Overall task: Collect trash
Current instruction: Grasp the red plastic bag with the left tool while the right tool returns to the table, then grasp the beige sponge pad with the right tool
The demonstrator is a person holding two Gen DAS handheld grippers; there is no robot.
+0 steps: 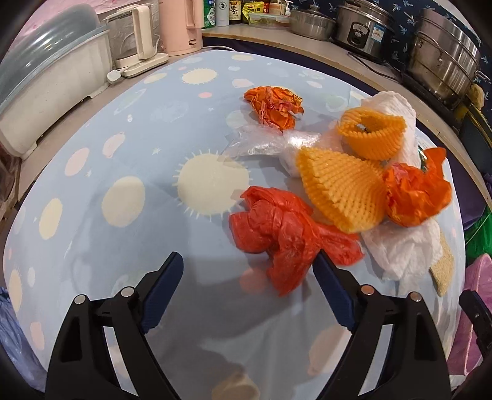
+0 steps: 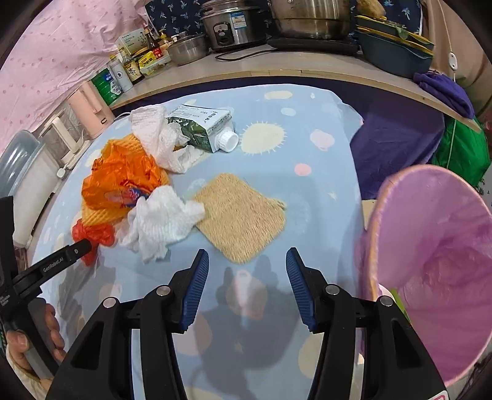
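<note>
Trash lies on the blue patterned tablecloth (image 1: 123, 154). My left gripper (image 1: 247, 261) is open, its right fingertip touching a crumpled red plastic bag (image 1: 276, 234) just ahead. Beyond it lie two yellow foam fruit nets (image 1: 341, 187), orange plastic bags (image 1: 412, 194), clear plastic (image 1: 261, 143) and white paper towels (image 1: 399, 246). My right gripper (image 2: 246, 261) is open and empty above the cloth, just short of a tan woven pad (image 2: 240, 215). A crushed carton (image 2: 203, 126) lies further back. A pink-lined trash bin (image 2: 436, 264) stands at my right.
A counter at the back holds pots (image 2: 310, 18), a rice cooker (image 2: 230, 27), bottles (image 2: 129, 70) and a kettle (image 1: 135, 37). A white lidded container (image 1: 52, 83) stands at the left. The left gripper's arm (image 2: 46, 264) shows at the right wrist view's left edge.
</note>
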